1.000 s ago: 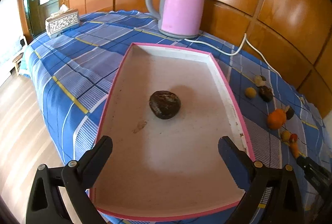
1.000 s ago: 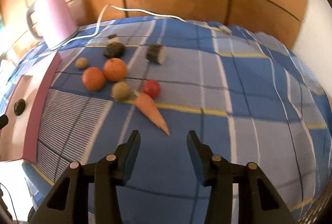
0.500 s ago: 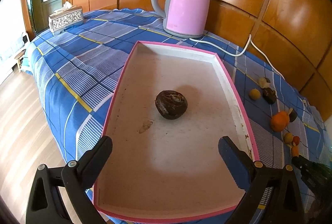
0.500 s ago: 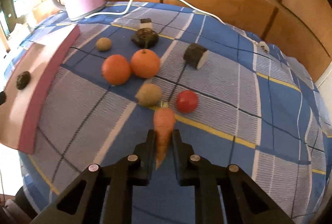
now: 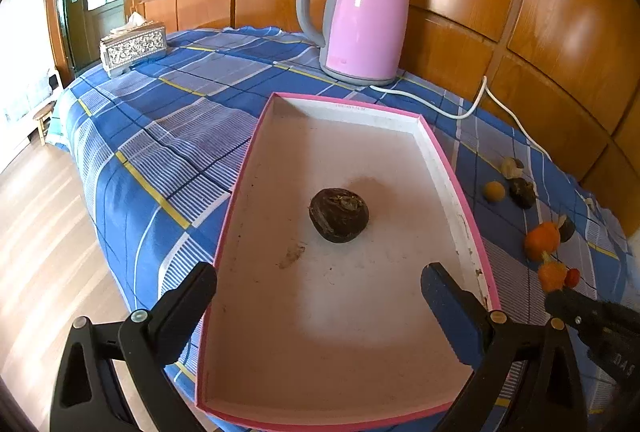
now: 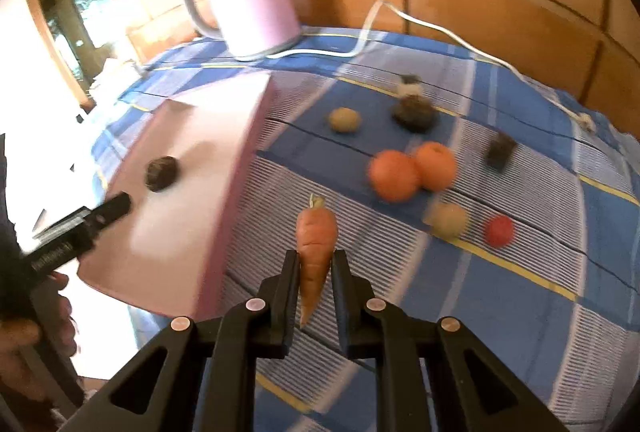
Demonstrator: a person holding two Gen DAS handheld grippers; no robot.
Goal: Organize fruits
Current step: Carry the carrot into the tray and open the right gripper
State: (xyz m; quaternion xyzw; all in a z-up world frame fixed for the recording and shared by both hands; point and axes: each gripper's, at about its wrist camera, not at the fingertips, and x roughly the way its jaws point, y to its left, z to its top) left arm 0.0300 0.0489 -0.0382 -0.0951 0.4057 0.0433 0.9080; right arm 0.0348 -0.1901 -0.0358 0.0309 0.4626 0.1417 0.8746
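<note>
The right gripper (image 6: 314, 272) is clamped on a carrot (image 6: 316, 244), leafy stub pointing away and tip down between the fingers, lifted clear of the blue checked tablecloth (image 6: 520, 312) just beside the pink-rimmed tray (image 5: 456, 176). The left gripper (image 5: 320, 296) hangs over the near end of that tray with its fingers wide apart and nothing between them. A dark round fruit (image 5: 339, 215) lies alone near the tray's middle. On the cloth beyond the carrot sit two oranges (image 6: 412, 172) touching each other, a brownish fruit (image 6: 447, 219), a small red one (image 6: 499, 230) and another dark fruit (image 6: 414, 111). A pink kettle (image 5: 362, 16) stands behind the tray
</note>
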